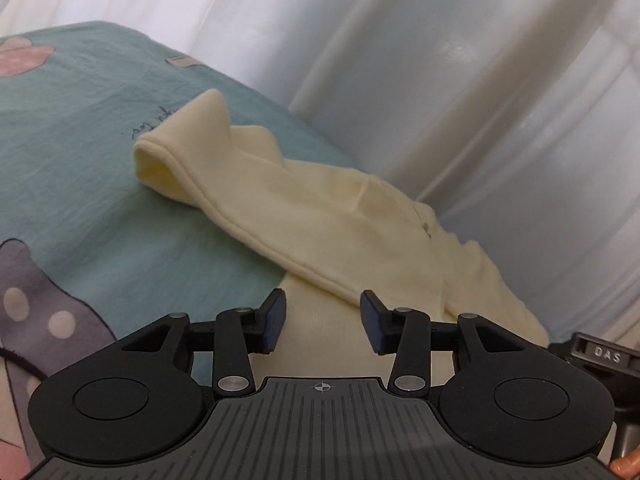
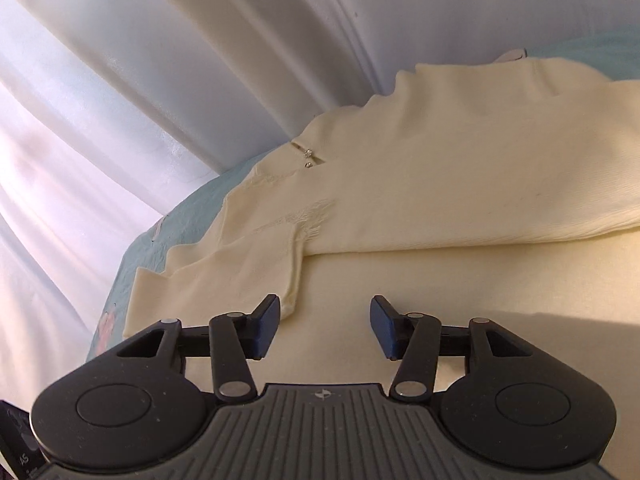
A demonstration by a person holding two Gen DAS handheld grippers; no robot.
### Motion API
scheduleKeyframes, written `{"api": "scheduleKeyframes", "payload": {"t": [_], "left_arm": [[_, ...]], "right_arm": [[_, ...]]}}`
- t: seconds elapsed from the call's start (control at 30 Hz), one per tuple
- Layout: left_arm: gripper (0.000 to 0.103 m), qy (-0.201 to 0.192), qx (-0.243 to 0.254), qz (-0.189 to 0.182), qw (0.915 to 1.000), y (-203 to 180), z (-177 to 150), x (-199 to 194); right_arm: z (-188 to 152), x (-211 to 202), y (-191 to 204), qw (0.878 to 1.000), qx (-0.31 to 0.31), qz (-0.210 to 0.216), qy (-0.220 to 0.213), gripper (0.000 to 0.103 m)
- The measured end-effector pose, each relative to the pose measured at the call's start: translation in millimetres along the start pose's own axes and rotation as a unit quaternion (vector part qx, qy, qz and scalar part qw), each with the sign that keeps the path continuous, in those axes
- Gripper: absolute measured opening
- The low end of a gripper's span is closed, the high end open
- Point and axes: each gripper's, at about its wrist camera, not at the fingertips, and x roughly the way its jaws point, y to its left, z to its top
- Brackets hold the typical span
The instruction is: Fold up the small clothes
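A small cream garment (image 1: 320,208) lies on a teal bedsheet (image 1: 80,152). One sleeve is folded across the body, its open cuff (image 1: 160,160) pointing far left. My left gripper (image 1: 323,322) is open and empty, hovering just above the garment's near part. In the right wrist view the same garment (image 2: 440,184) fills the middle, with two small snap buttons (image 2: 308,159) at the neck and another sleeve (image 2: 208,276) lying to the left. My right gripper (image 2: 324,326) is open and empty, over the garment's body just right of that sleeve's cuff.
White curtains (image 1: 440,60) hang close behind the bed (image 2: 140,80). The sheet has a pink print (image 1: 20,56) and a purple dotted print (image 1: 36,312). The bed edge (image 2: 120,280) runs along the left in the right wrist view.
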Motion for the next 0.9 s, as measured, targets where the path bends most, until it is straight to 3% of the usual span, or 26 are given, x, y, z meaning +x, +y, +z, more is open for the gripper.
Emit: {"api": "scheduleKeyframes", "payload": {"t": [0.07, 0.27, 0.3, 0.4, 0.5, 0.57, 0.63, 0.7, 0.8, 0.9], "left_arm": [[0.058, -0.009, -0.004, 0.02, 0.9997, 7, 6, -5], [0.057, -0.013, -0.009, 0.04, 0.9991, 25, 14, -11], [0.055, -0.008, -0.011, 0.041, 0.999, 27, 15, -10], [0.054, -0.006, -0.021, 0.046, 0.9987, 33, 16, -8], [0.054, -0.006, -0.017, 0.049, 0.9986, 32, 19, -7], [0.053, -0.007, -0.009, 0.051, 0.9986, 29, 23, -6], [0.053, -0.009, 0.002, 0.054, 0.9985, 25, 27, -3], [0.053, -0.009, 0.018, 0.053, 0.9984, 19, 31, 2], [0.053, -0.002, 0.051, 0.057, 0.9971, 7, 33, 13], [0.054, 0.008, 0.064, 0.054, 0.9964, 0, 32, 23]], "right_arm": [[5, 14, 5, 1.0, 0.011, 0.013, -0.001, 0.044], [15, 46, 34, 1.0, -0.004, 0.007, 0.009, 0.044], [15, 49, 39, 1.0, -0.012, 0.002, 0.009, 0.04], [14, 59, 57, 0.998, -0.059, -0.01, 0.023, 0.004], [13, 46, 73, 0.99, -0.133, -0.042, -0.011, 0.003], [19, 24, 76, 0.982, -0.167, -0.067, -0.064, 0.003], [27, -1, 65, 0.97, -0.174, -0.119, -0.12, 0.003], [33, -17, 49, 0.959, -0.168, -0.172, -0.149, 0.003], [45, -28, 4, 0.956, -0.124, -0.224, -0.144, 0.004], [53, -33, -33, 0.962, -0.066, -0.232, -0.129, 0.004]]}}
